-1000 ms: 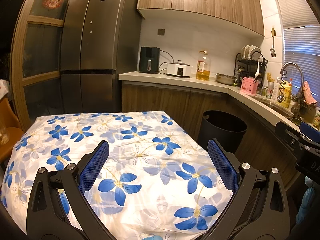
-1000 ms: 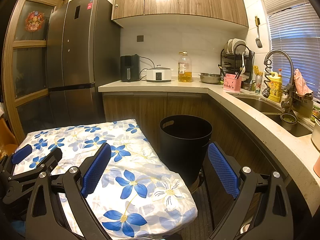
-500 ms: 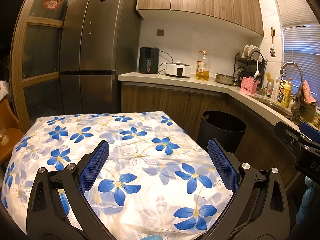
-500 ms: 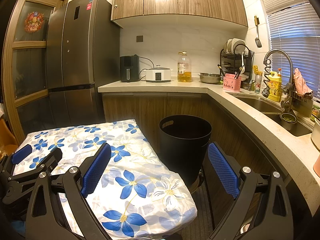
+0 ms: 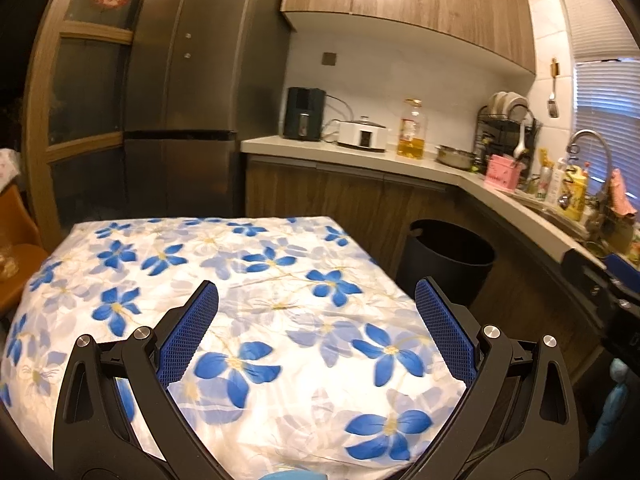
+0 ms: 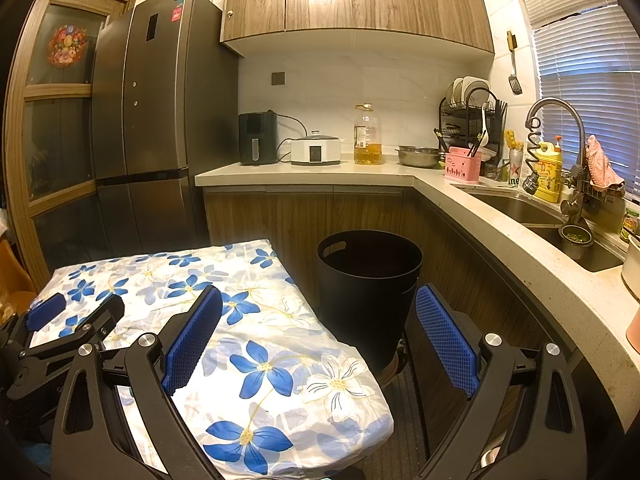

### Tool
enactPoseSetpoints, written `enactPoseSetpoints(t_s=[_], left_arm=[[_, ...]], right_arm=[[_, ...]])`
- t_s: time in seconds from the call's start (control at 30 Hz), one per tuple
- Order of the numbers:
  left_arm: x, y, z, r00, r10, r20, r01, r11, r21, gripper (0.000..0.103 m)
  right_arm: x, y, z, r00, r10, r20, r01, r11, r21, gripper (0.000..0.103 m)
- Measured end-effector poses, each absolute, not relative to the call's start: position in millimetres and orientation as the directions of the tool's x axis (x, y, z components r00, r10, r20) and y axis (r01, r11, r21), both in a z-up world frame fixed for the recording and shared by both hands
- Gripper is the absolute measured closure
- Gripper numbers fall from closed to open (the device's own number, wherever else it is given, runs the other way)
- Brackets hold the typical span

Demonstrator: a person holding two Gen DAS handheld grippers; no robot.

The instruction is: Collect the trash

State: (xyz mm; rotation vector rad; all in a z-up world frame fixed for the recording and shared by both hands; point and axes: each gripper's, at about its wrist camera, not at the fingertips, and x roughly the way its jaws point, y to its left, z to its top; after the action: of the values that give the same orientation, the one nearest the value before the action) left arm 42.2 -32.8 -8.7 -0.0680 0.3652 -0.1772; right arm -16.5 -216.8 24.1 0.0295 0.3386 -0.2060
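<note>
Both wide apart and empty: left gripper (image 5: 316,316) over floral tablecloth (image 5: 256,280), right gripper (image 6: 320,320) near bin (image 6: 368,280).

Black round trash bin (image 6: 370,284) stands upright on the floor, open-topped, with a cut-out handle slot (image 6: 332,247) near its rim; inside reads dark, contents cannot be made out. It sits just beside the corner of the flower-print tablecloth (image 6: 256,332), against the wooden base cabinets (image 6: 308,212); in the left wrist view the bin (image 5: 450,256) shows past the cloth's right edge
</note>
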Motion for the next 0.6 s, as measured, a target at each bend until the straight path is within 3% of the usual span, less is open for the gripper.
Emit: enactPoseSetpoints(t_s=[0.6], left_arm=[[38.9, -34.8, -10.5, 0.927, -0.157, -0.341, 0.142, 0.988, -0.068, 0.006]], right_arm=[[-17.8, -215.8, 21.3, 0.922, -0.199, -0.333, 0.211, 0.978, 0.001, 0.009]])
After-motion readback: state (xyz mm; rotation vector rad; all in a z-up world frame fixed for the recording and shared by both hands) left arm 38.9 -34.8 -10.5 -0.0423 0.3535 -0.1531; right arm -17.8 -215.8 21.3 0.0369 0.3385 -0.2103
